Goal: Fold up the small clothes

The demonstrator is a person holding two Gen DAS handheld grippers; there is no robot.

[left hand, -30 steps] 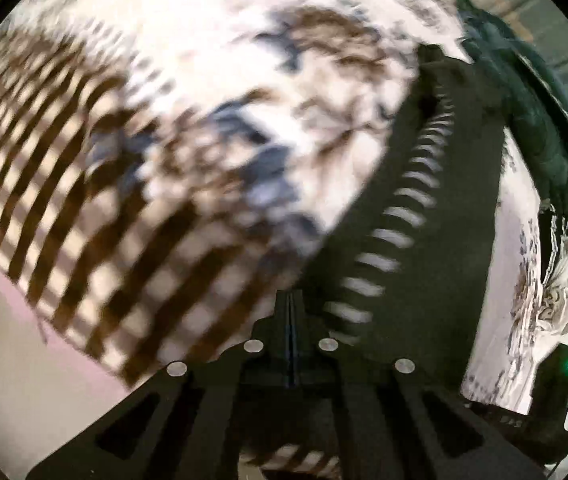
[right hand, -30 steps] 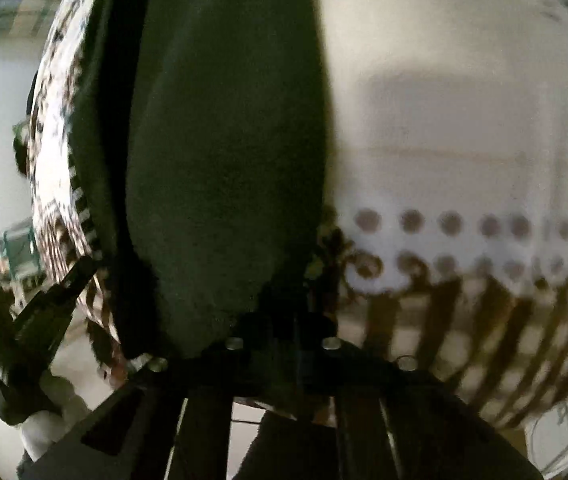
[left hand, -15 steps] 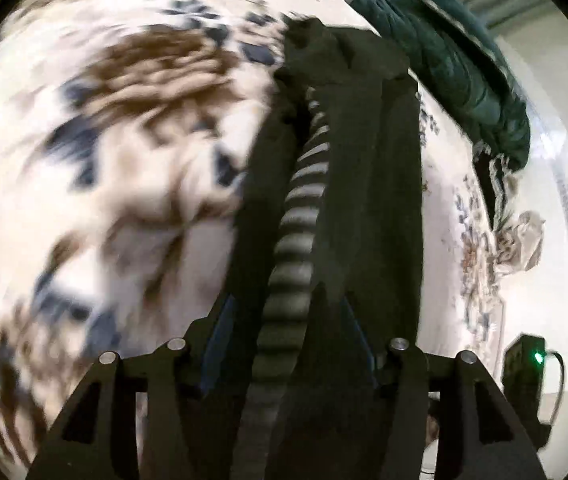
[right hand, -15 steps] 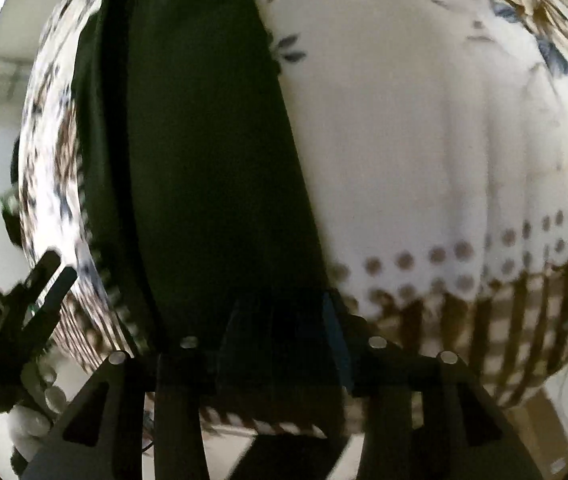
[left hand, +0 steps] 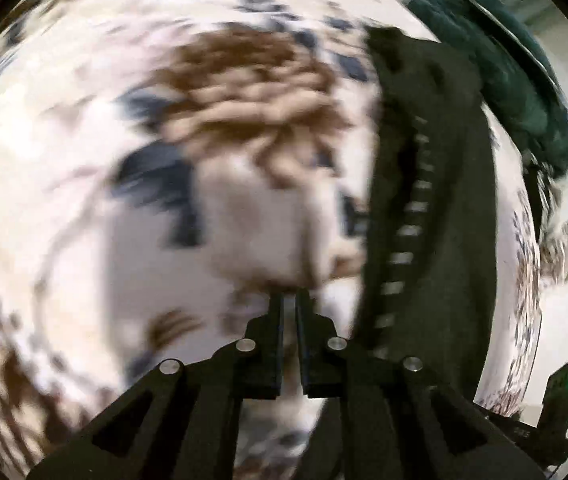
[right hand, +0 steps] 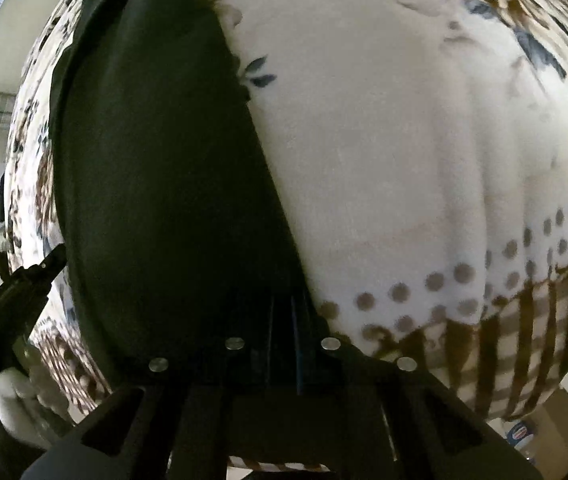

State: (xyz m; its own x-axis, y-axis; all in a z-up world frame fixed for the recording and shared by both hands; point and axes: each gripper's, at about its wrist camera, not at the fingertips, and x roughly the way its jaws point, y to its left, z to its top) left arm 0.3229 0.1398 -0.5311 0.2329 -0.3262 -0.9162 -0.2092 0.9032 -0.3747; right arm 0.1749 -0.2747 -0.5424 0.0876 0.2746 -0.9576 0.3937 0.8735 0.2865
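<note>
A dark green garment with a striped trim (left hand: 435,216) lies folded lengthwise on the patterned blanket. In the left wrist view my left gripper (left hand: 289,304) sits to the garment's left, jaws nearly together with a thin gap, nothing between them. In the right wrist view the same garment (right hand: 156,184) fills the left half. My right gripper (right hand: 284,304) sits over its near right edge, jaws close together; whether cloth lies between them is hidden in the dark. The left gripper also shows at the far left (right hand: 24,284).
A white blanket with brown and blue flowers, dots and stripes (right hand: 403,140) covers the surface. A teal quilted cover (left hand: 515,80) lies beyond the garment. A black device with a green light (left hand: 563,396) stands at the right edge.
My left gripper let go of the striped edge, moved left off the garment and its jaws came together. My right gripper's jaws also closed in over the garment's near edge.
</note>
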